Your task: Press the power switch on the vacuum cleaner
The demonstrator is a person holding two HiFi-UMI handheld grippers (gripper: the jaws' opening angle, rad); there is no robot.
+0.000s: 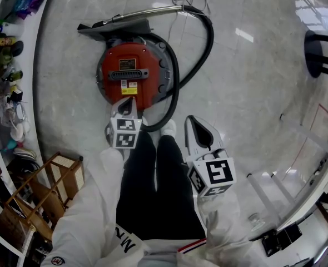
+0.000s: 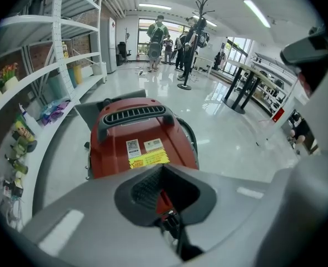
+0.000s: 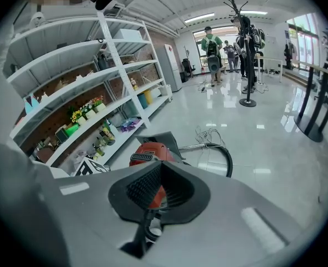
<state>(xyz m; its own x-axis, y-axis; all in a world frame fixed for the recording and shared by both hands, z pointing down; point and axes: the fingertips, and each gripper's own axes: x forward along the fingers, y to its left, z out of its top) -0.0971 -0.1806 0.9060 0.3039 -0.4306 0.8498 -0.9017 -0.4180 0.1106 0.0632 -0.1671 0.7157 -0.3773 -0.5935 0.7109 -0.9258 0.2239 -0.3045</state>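
Glossy pale tile floor (image 1: 247, 82): round red plastic canister vacuum cleaner (image 1: 132, 74) sits just ahead of the person's feet (image 1: 167, 128), probably heavy and rigid enough to take a push. Left gripper (image 1: 128, 102) over its near edge, jaws closed, empty; right gripper (image 1: 192, 122) same, aside.

left gripper (image 1: 128, 103): reached forward and down, 2 jaws together, nothing held | right gripper (image 1: 194, 128): nearer the body, pointing forward, 2 jaws together, apparently empty | arms: both in white sleeves (image 1: 92, 204), lowered
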